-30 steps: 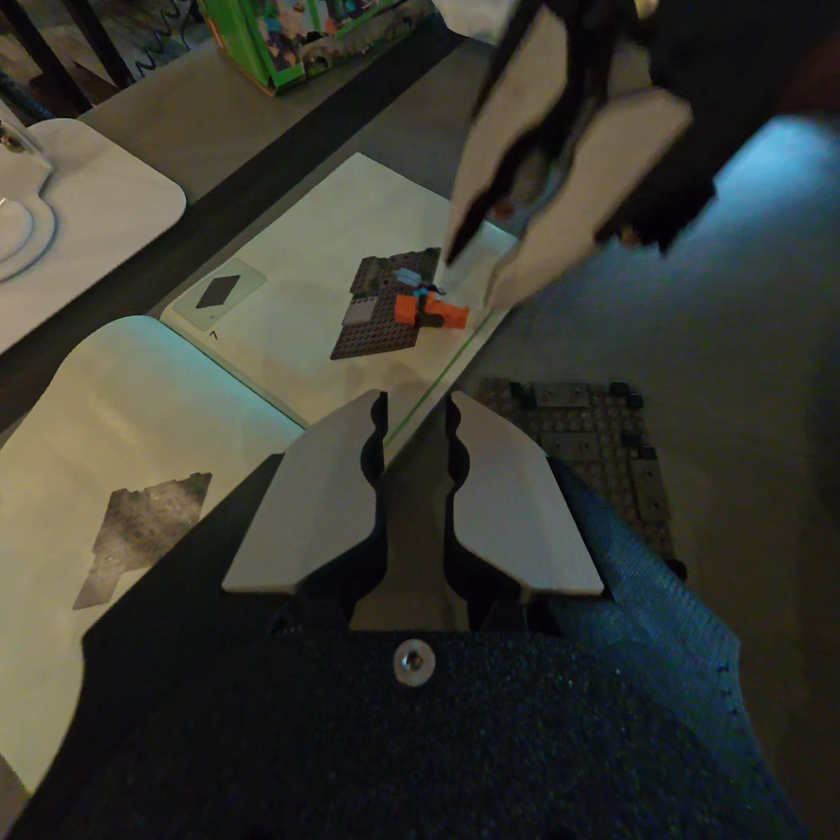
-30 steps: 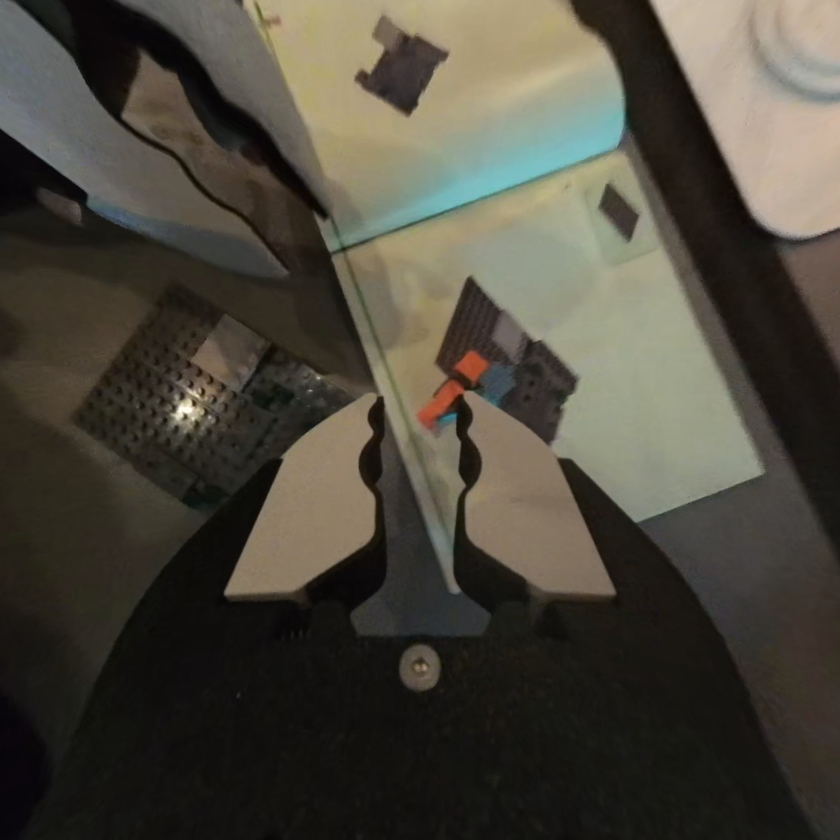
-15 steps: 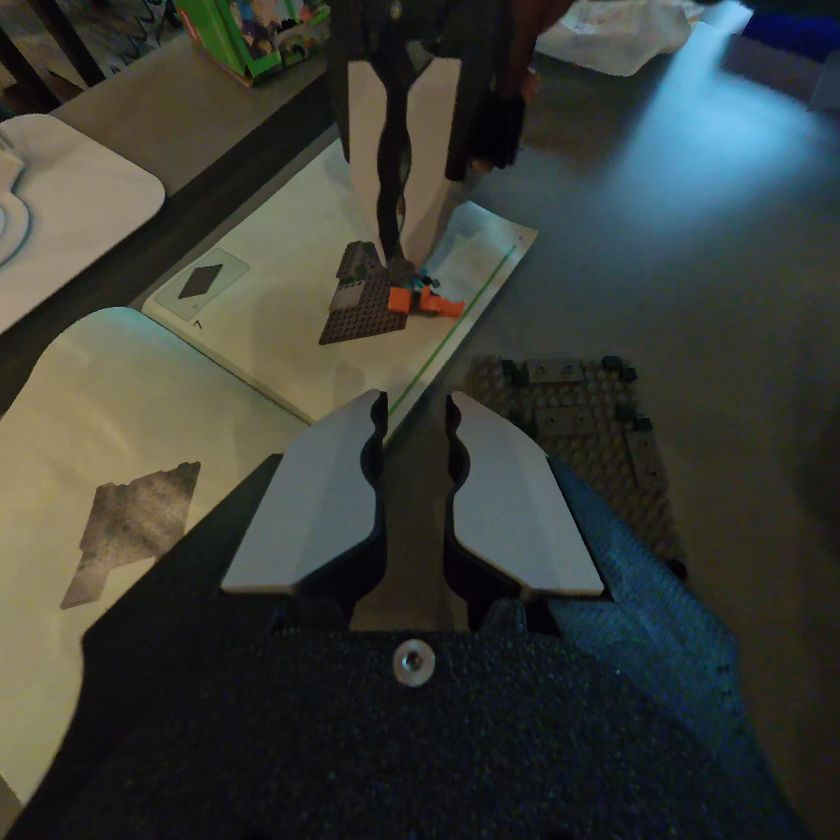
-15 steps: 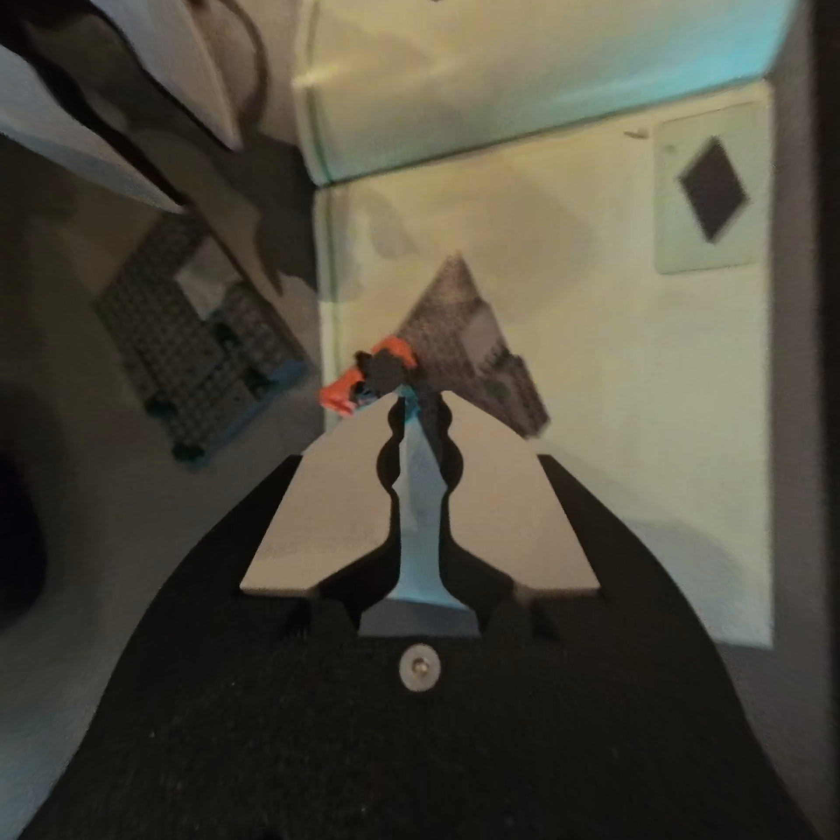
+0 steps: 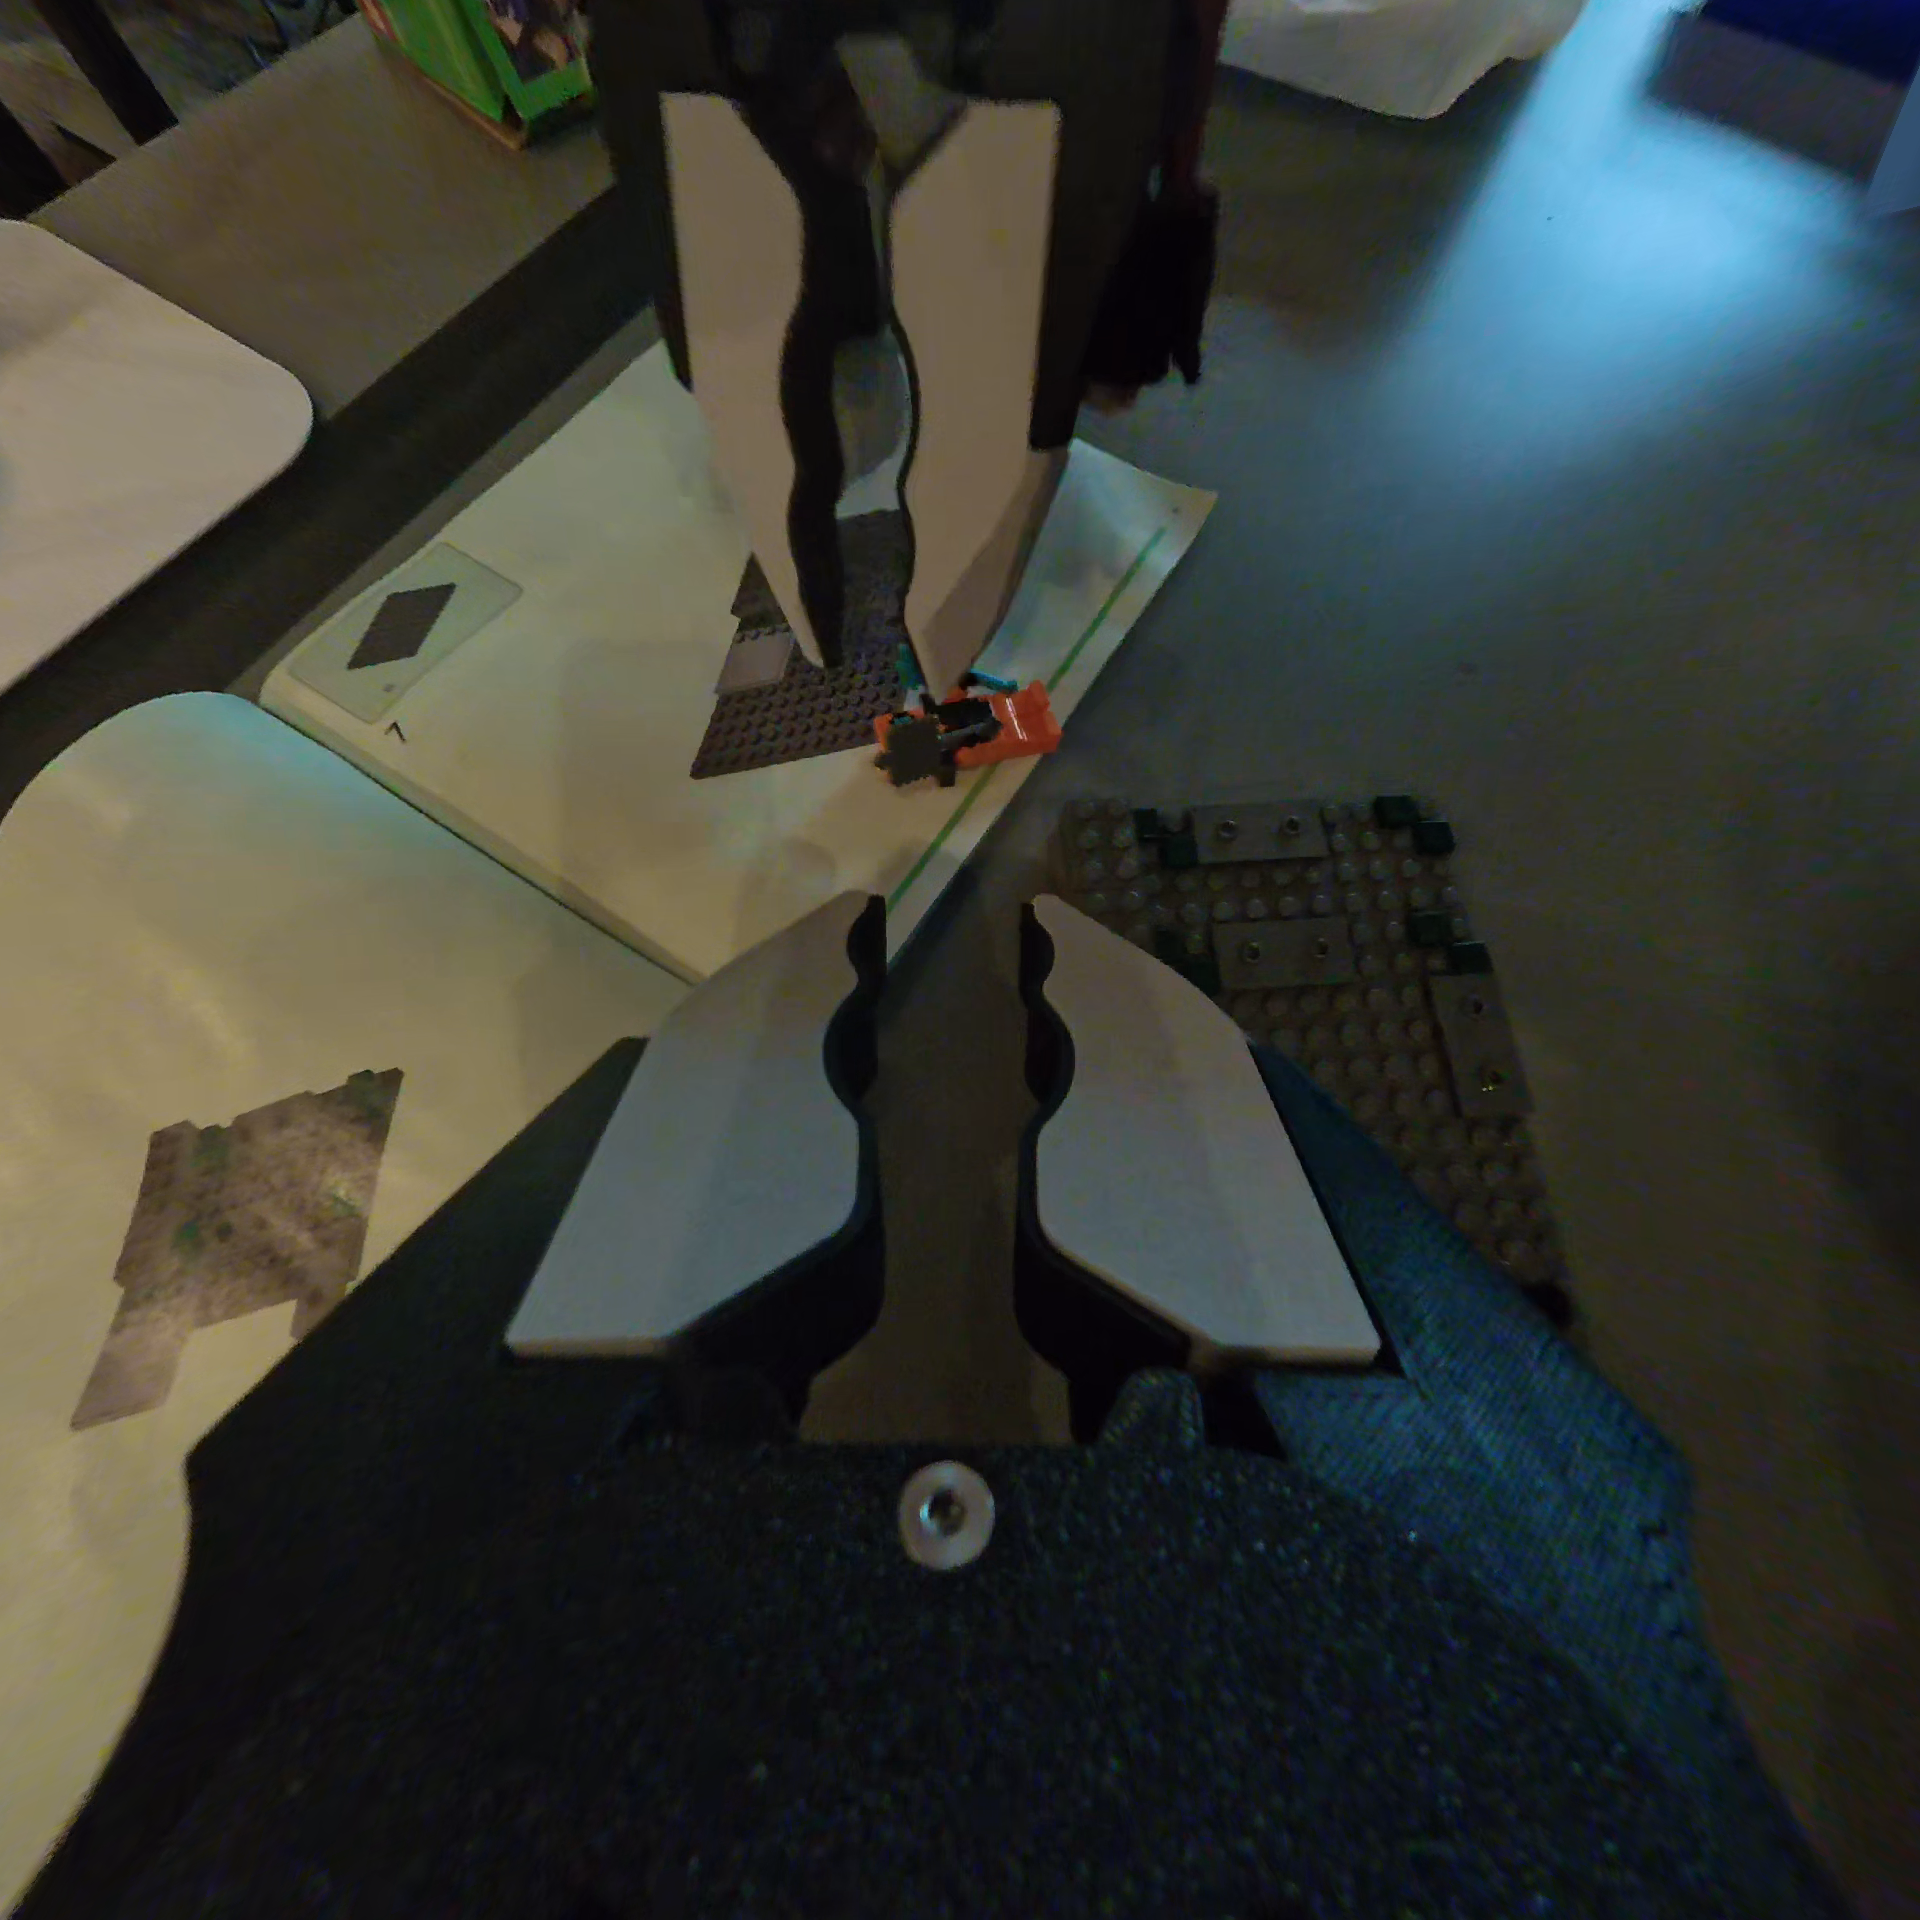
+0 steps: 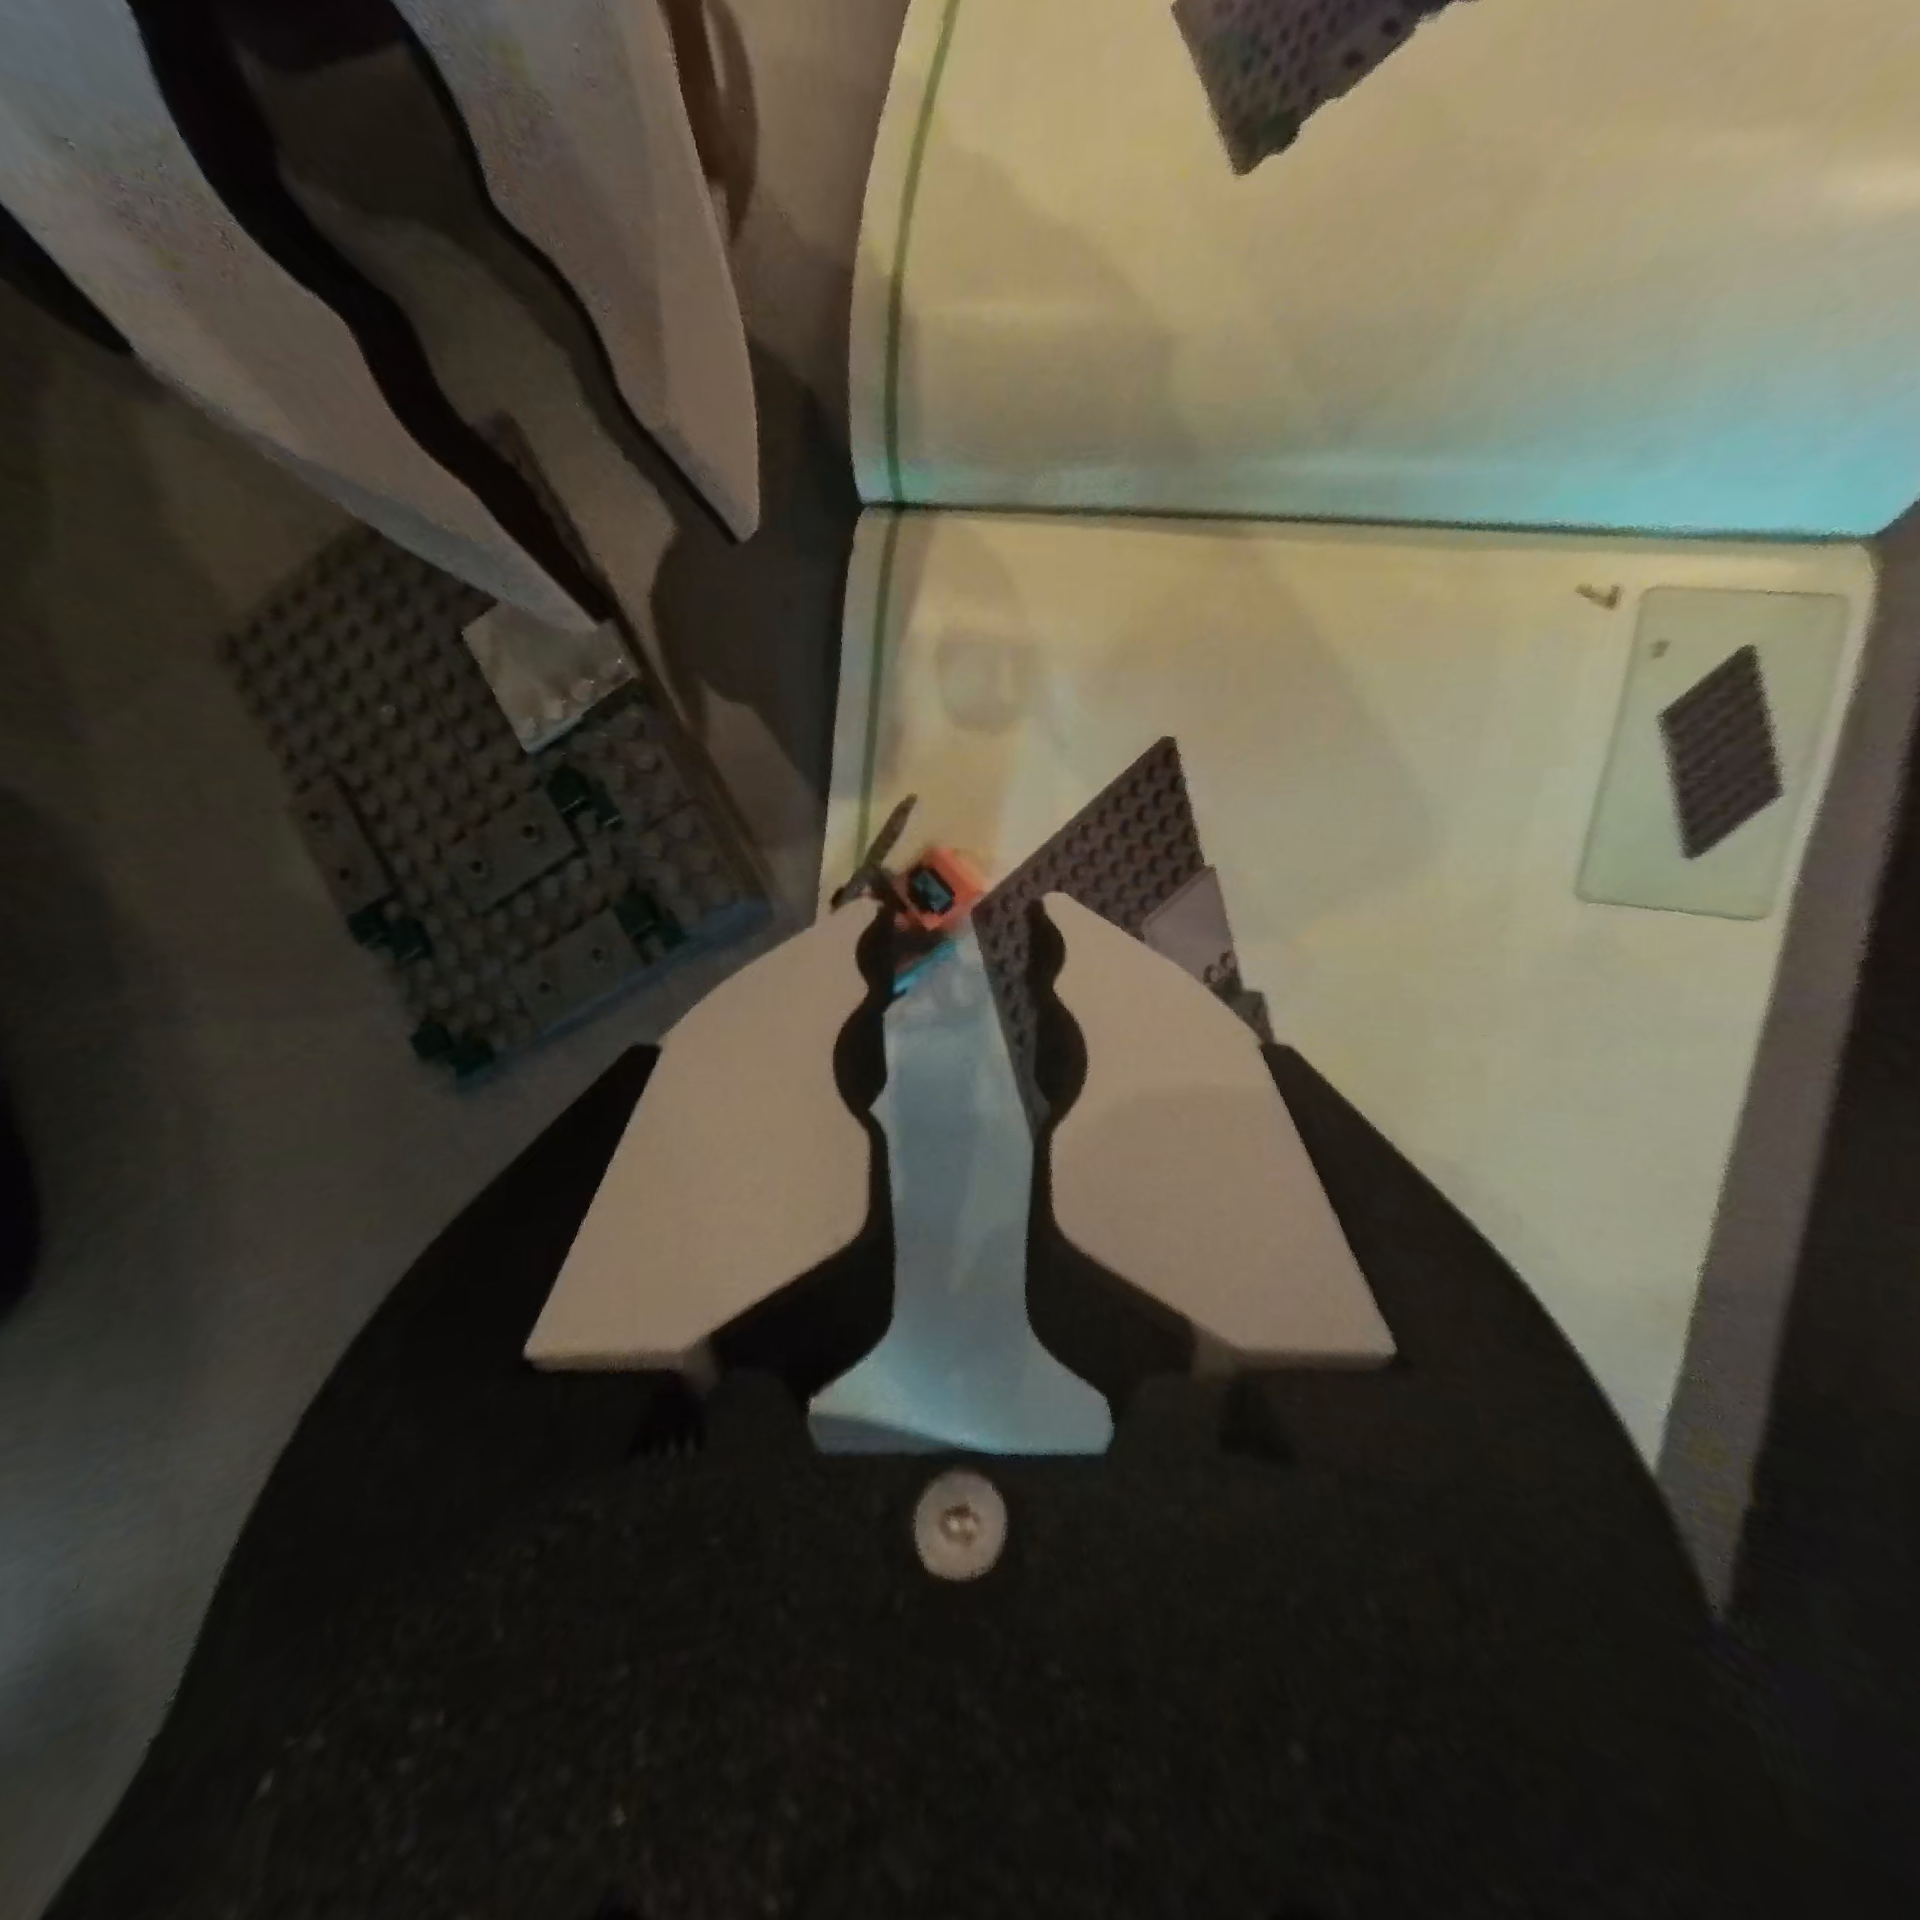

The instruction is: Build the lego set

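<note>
A small orange Lego assembly (image 5: 1013,727) with black and blue parts lies on the open instruction booklet (image 5: 582,665), near its green-lined edge. My right gripper (image 5: 873,665) points down at it, jaws slightly apart, one fingertip (image 5: 940,665) touching the assembly's blue part. In the right wrist view the assembly (image 6: 930,894) sits just past the gripper (image 6: 951,920) by the left fingertip. The grey studded baseplate (image 5: 1299,987) with several tiles lies on the table beside the booklet; it also shows in the right wrist view (image 6: 468,831). My left gripper (image 5: 951,920) is open and empty, hovering over the booklet's edge.
A green Lego box (image 5: 520,62) stands at the far table edge. A white tray (image 5: 125,436) lies at the left. White crumpled material (image 5: 1403,52) lies at the far right. The left gripper (image 6: 468,312) fills the right wrist view's upper left.
The right gripper came down onto the orange assembly, narrowed its jaws, then widened them again. The assembly shifted slightly. The left gripper stayed almost still.
</note>
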Action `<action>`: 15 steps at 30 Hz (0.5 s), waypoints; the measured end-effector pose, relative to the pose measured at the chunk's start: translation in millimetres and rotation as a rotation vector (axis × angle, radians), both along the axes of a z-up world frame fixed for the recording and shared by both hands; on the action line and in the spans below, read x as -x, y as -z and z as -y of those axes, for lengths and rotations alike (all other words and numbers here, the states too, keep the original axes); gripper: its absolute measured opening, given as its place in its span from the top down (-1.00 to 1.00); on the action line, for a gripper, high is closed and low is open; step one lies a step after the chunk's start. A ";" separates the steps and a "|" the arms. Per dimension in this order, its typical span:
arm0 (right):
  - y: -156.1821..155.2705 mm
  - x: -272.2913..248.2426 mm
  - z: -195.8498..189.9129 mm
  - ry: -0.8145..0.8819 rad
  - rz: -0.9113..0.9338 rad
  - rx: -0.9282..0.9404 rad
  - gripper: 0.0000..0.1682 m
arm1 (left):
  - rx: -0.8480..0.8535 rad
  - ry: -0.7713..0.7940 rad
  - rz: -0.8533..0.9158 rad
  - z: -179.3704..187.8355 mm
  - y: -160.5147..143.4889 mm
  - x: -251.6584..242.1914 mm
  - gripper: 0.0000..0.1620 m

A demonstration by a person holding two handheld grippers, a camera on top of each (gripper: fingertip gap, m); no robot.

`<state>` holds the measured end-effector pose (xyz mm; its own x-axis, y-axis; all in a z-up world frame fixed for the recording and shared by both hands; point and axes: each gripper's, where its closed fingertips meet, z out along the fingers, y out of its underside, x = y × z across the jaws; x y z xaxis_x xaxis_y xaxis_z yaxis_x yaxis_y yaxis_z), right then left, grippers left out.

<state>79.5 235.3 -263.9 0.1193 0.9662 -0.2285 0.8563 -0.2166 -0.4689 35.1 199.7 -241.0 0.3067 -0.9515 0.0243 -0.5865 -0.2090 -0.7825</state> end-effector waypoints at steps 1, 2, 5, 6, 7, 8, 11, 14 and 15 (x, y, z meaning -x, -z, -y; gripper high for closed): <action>1.1 -2.8 2.3 -0.016 0.033 0.038 0.70 | 0.002 0.000 0.000 0.2 0.4 -0.3 0.70; 3.0 -5.8 3.6 -0.029 0.070 0.061 0.70 | 0.005 0.001 -0.001 0.5 1.0 -0.6 0.70; 9.2 -9.1 6.6 -0.044 0.126 0.099 0.68 | 0.002 0.007 -0.004 2.2 1.6 -0.7 0.70; 10.9 -8.7 8.0 -0.045 0.128 0.114 0.71 | 0.000 0.009 -0.004 2.7 1.6 -0.5 0.70; 11.8 -7.7 9.2 -0.043 0.120 0.124 0.80 | 0.002 0.011 -0.003 2.9 1.7 -0.5 0.70; 11.7 -7.0 11.0 -0.041 0.109 0.133 0.93 | 0.004 0.012 -0.001 3.3 1.6 -0.5 0.70; 7.4 -6.0 13.7 -0.018 0.069 0.128 0.97 | 0.005 0.015 0.001 3.8 1.4 0.0 0.70; -2.2 -8.0 3.0 0.060 -0.003 0.040 0.97 | 0.002 0.013 0.009 3.2 -0.7 0.9 0.70; -6.5 -9.5 -3.4 0.099 -0.034 -0.004 0.97 | 0.001 0.011 0.012 2.8 -1.5 1.1 0.70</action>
